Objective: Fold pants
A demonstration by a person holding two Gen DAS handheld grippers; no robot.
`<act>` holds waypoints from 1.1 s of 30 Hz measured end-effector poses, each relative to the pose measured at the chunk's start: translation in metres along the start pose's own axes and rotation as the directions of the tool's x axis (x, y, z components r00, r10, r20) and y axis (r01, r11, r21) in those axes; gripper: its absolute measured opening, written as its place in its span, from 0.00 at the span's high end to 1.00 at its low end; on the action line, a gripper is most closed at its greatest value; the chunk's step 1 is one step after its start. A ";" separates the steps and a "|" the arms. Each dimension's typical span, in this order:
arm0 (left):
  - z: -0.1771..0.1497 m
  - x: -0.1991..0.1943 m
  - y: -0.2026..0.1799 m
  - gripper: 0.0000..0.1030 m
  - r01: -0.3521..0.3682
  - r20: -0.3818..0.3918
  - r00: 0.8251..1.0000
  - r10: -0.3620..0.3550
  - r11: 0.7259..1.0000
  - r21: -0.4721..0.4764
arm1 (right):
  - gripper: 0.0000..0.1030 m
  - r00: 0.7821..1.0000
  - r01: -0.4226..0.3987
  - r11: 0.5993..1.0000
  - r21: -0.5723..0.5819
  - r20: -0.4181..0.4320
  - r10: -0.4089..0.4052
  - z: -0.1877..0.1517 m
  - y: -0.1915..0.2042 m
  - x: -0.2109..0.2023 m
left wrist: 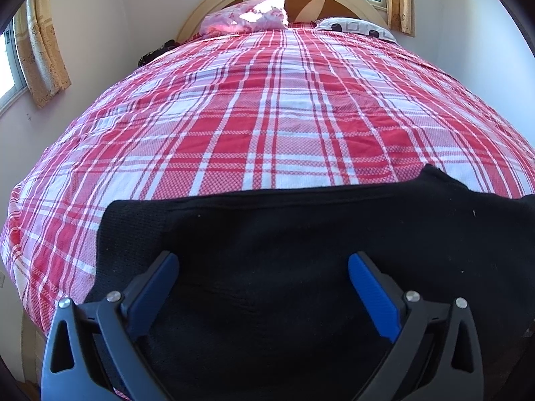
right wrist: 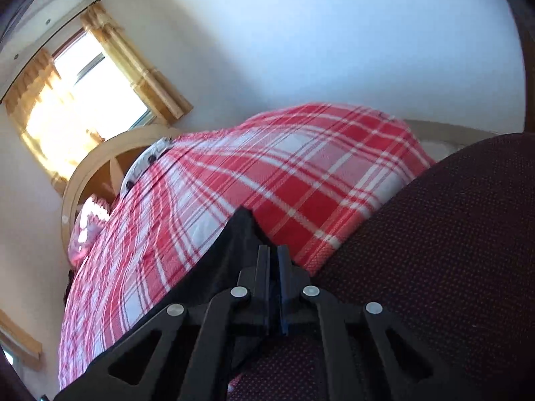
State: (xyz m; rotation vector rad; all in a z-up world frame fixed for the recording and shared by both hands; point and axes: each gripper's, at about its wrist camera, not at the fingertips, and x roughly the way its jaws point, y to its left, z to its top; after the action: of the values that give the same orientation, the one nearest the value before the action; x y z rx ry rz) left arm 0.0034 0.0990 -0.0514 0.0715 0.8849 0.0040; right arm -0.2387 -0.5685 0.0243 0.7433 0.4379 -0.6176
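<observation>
Pants (left wrist: 284, 267) lay black at six o'clock on the bed (left wrist: 267, 117), under your wide, empty left tool (left wrist: 263, 269). Your right tool (right wrist: 273, 254) pinched their edge; you needed to carry that edge across evenly, corners matched.

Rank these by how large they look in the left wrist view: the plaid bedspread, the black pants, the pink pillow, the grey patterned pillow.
1. plaid bedspread
2. black pants, enlarged by nearness to the camera
3. and 4. pink pillow and grey patterned pillow: they look alike and both are far, so no firm order.
</observation>
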 end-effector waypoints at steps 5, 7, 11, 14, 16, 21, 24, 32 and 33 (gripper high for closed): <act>0.000 0.000 0.000 0.00 0.002 0.002 1.000 -0.002 1.000 -0.001 | 0.89 0.997 0.051 0.994 0.094 -0.063 -0.045 -0.015 -0.013 -0.002; 0.001 0.001 0.000 0.00 0.005 0.002 1.000 -0.005 1.000 0.001 | 0.75 0.995 0.063 0.995 0.081 -0.079 -0.057 -0.022 -0.013 0.001; 0.001 0.000 0.001 0.00 0.009 0.001 1.000 -0.009 1.000 0.002 | 0.48 0.996 0.043 0.994 0.096 -0.082 -0.035 -0.030 -0.015 0.010; 0.001 0.000 0.001 0.00 0.005 0.004 1.000 -0.005 1.000 0.000 | 0.47 0.996 0.057 0.996 0.075 -0.067 -0.052 -0.029 -0.013 0.014; 0.001 0.000 0.000 0.00 0.003 0.006 1.000 -0.003 1.000 0.001 | 0.47 0.996 0.069 0.997 0.018 -0.055 -0.068 -0.030 -0.007 0.017; 0.001 0.000 0.000 0.00 0.004 0.006 1.000 -0.004 1.000 0.000 | 0.64 0.981 0.162 0.968 -0.193 -0.078 -0.179 -0.035 0.025 0.029; 0.001 0.000 0.000 0.00 0.006 0.004 1.000 -0.006 1.000 -0.001 | 0.87 0.978 0.158 0.960 -0.231 -0.094 -0.184 -0.035 0.033 0.036; 0.006 -0.013 0.011 0.00 0.040 0.053 0.998 -0.038 0.998 -0.050 | 0.88 0.998 -0.032 0.960 -0.278 -0.059 0.016 -0.042 0.095 -0.010; 0.008 -0.016 0.013 0.00 0.045 0.063 0.997 -0.042 0.997 -0.055 | 0.88 0.997 -0.066 0.947 -0.314 -0.053 0.052 -0.046 0.113 -0.020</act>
State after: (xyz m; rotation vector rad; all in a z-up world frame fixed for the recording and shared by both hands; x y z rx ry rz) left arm -0.0003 0.1109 -0.0338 -0.0003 0.8242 -0.0137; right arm -0.1864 -0.4618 0.0607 0.4624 0.5395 -0.4607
